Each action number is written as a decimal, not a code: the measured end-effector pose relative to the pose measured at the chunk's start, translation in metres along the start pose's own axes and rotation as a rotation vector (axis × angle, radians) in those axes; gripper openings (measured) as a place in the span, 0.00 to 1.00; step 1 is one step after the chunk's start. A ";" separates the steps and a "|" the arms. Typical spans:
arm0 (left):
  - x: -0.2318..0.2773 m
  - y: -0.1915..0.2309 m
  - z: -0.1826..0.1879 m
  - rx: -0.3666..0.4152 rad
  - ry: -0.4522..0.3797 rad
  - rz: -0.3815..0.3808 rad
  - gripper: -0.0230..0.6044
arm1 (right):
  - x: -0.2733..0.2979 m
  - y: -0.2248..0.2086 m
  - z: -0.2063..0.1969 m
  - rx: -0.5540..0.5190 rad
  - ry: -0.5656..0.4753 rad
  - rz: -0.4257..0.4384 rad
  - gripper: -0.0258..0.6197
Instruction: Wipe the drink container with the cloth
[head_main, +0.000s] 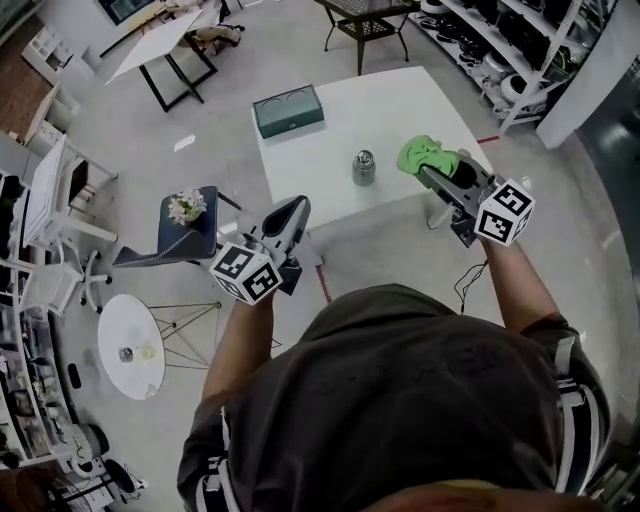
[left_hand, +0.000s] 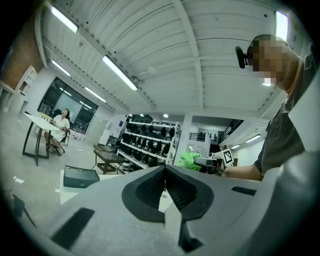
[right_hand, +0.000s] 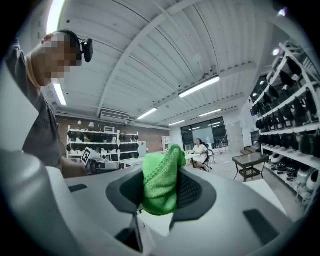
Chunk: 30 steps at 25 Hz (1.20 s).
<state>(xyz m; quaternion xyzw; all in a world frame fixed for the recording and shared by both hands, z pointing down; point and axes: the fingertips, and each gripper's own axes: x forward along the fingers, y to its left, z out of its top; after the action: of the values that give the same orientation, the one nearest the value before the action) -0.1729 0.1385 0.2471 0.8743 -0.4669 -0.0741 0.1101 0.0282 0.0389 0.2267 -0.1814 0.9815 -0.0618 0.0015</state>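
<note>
The left gripper (head_main: 294, 207) is holding its jaws pressed fully together with nothing between them; in the left gripper view (left_hand: 164, 183) the two ribbed pads are meeting along a single thin seam. The right gripper (head_main: 426, 170) is pinching the green cloth (head_main: 428, 156); in the right gripper view (right_hand: 162, 192) the cloth (right_hand: 161, 184) is sitting clamped between the pads, its long axis running up and down, its upper fold rising above the jaw tips and its lower end drooping below them. The drink container (head_main: 363, 167), a small metallic vessel, is standing upright on the white table (head_main: 320, 165), its long axis vertical and its top pointing up. It is sitting ahead of both grippers and between their lines of aim, just to the left of the cloth and the right gripper tips, apart from them, and well ahead and to the right of the left gripper tips. Both grippers are pointing roughly level toward the table. A teal box (head_main: 288, 111) is lying on the table's far left corner, beyond the left gripper and well apart from the drink container
</note>
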 end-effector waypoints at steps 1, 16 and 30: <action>0.007 0.009 0.001 0.003 0.009 -0.008 0.04 | 0.006 -0.009 0.001 0.006 0.000 -0.009 0.24; 0.153 0.060 -0.043 0.023 0.101 0.064 0.04 | 0.014 -0.173 -0.027 0.114 0.000 0.059 0.24; 0.175 0.111 -0.104 0.177 0.284 0.028 0.28 | 0.075 -0.217 -0.077 0.116 0.125 0.149 0.24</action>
<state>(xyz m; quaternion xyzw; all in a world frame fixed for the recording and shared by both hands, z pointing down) -0.1408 -0.0548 0.3720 0.8756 -0.4637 0.0931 0.0985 0.0331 -0.1796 0.3307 -0.1032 0.9852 -0.1296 -0.0445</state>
